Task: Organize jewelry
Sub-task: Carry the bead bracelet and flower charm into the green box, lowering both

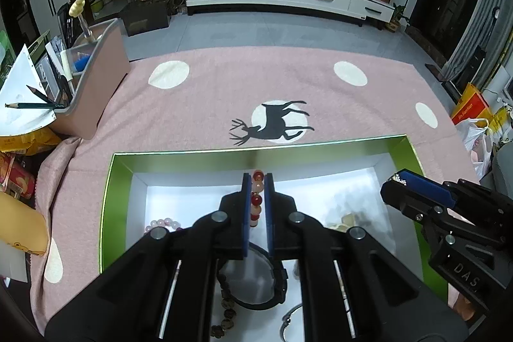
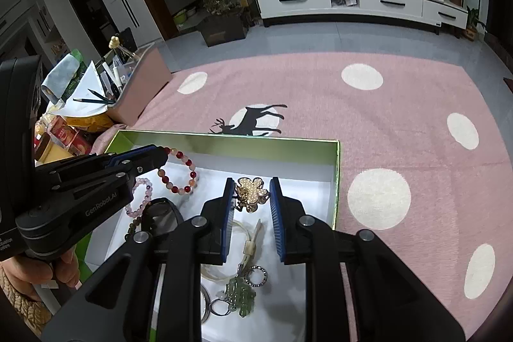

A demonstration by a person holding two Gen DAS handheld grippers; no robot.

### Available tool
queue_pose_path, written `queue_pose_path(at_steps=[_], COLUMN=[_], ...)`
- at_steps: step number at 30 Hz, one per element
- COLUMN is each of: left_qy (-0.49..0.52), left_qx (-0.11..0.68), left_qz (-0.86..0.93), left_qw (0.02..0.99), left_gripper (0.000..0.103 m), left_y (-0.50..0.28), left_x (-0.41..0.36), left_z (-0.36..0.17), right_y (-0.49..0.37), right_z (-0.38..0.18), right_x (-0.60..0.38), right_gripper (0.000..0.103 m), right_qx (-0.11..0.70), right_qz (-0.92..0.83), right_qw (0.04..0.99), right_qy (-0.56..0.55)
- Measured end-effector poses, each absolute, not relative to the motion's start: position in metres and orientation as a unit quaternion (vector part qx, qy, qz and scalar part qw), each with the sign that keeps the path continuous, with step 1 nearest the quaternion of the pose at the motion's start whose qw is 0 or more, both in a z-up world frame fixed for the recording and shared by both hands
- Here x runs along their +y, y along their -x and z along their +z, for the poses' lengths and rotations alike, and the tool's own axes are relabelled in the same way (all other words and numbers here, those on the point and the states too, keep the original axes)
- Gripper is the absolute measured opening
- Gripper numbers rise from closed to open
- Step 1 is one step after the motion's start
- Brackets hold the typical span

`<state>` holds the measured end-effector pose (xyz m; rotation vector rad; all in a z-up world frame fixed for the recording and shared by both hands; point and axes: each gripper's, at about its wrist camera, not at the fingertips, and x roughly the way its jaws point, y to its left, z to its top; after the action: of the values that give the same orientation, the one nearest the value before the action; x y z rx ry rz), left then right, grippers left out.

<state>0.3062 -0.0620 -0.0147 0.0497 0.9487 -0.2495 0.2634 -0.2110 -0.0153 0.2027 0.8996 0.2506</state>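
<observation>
My left gripper (image 1: 257, 185) is clenched on the red-and-pink bead bracelet (image 2: 179, 173), dangling it over the green box (image 1: 121, 169); my right gripper (image 2: 250, 193) pinches the gold flower brooch (image 2: 251, 189) by its edges. I worry the bracelet may slide through the pads, or the brooch may twist free and drop onto the white bangle (image 2: 224, 233).

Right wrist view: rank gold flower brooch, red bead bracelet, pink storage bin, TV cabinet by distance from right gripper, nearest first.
1. gold flower brooch: between the right gripper fingers, inside the box.
2. red bead bracelet: to the left in the box, held by the left gripper.
3. pink storage bin: far left on the rug.
4. TV cabinet: against the back wall.
</observation>
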Motion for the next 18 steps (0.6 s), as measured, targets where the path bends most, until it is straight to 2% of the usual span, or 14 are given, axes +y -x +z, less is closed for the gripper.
queue_pose_path(at_steps=[18], left_qy=[-0.028], left_qx=[0.477], left_qz=[-0.098], left_qw=[0.873], left_gripper=[0.007], left_y=[-0.318], left_x=[-0.051], left_z=[-0.028], right_y=[-0.279], right_z=[-0.031], right_x=[-0.211], right_gripper=[0.022], right_qx=[0.463], right_qz=[0.105], right_qw=[0.875], right_qy=[-0.098])
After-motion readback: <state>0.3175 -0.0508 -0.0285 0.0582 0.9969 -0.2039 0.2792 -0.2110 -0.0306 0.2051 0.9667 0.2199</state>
